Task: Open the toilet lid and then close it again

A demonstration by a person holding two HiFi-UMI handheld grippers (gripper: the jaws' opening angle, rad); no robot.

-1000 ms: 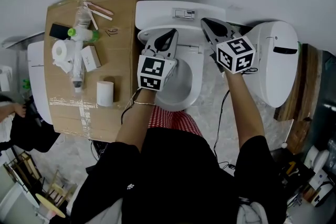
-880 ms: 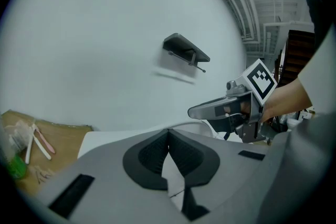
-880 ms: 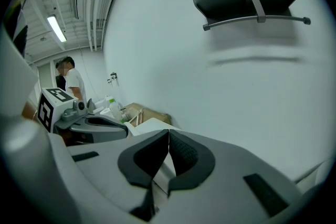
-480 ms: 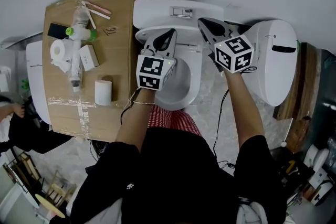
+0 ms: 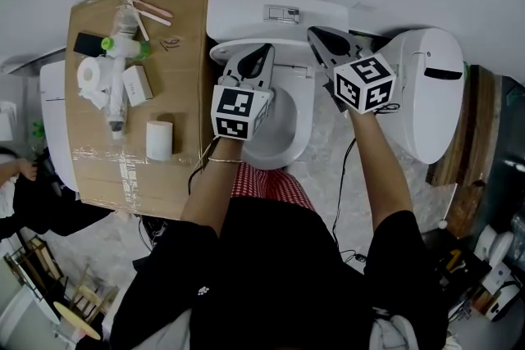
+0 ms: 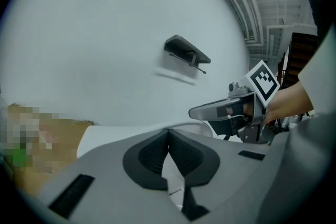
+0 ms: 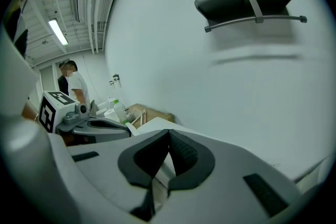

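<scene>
Both arms reach forward over the toilet (image 5: 246,15). Left gripper (image 5: 265,53) and right gripper (image 5: 317,34): jaws together, nothing held.

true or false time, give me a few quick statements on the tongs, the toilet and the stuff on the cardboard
1. The left tongs and right tongs both have their jaws together. True.
2. The toilet bowl is covered over. False: it is open to view from above.
3. A paper roll stands on the cardboard. True.
4. The cardboard lies on the person's right of the bowl. False: it is on the left.
</scene>
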